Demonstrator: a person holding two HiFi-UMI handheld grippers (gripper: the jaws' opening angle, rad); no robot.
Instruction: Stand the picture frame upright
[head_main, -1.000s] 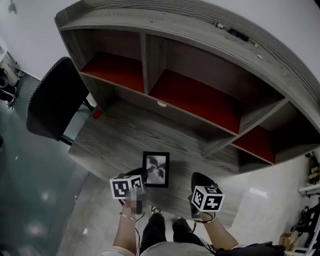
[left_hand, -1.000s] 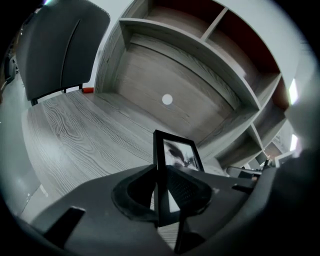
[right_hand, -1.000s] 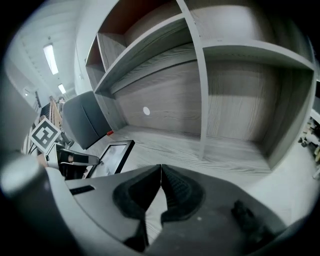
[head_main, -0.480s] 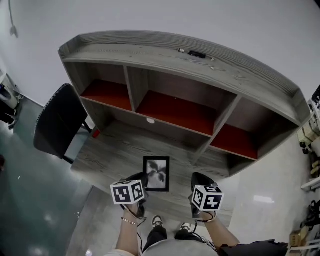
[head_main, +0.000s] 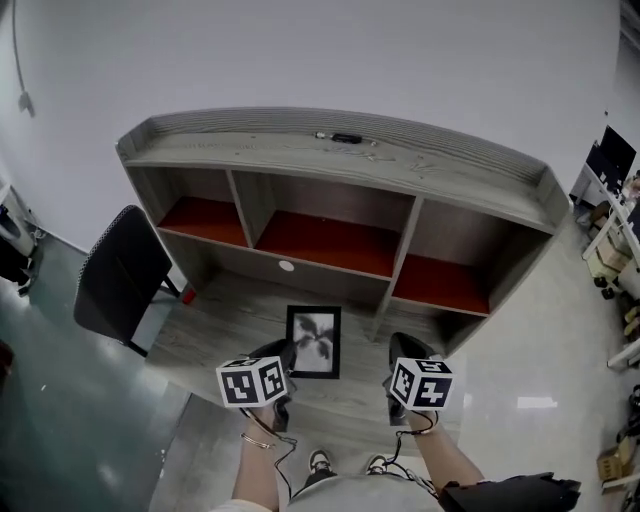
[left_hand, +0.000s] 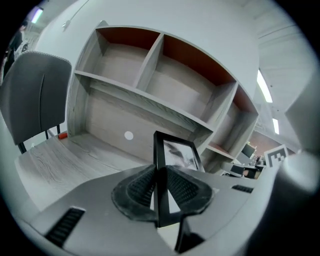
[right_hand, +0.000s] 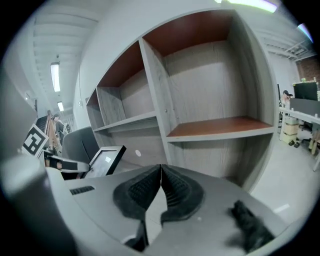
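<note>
Left hand-held gripper (left_hand: 160, 186): clenched on the picture frame's (left_hand: 176, 152) black edge.
Right hand-held gripper (right_hand: 160, 187): closed, holding nothing.
Picture frame: tilted, seemingly clear of the tabletop (head_main: 225, 320).

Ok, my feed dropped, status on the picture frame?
Left gripper shut on picture frame edge. Right gripper shut, empty. Frame over desk, no obstruction seen.

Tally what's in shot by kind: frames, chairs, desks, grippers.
picture frame: 1
chair: 1
desk with shelf unit: 1
grippers: 2 (left gripper shut on the frame's edge; right gripper shut, nothing between its jaws)
Total: 5
</note>
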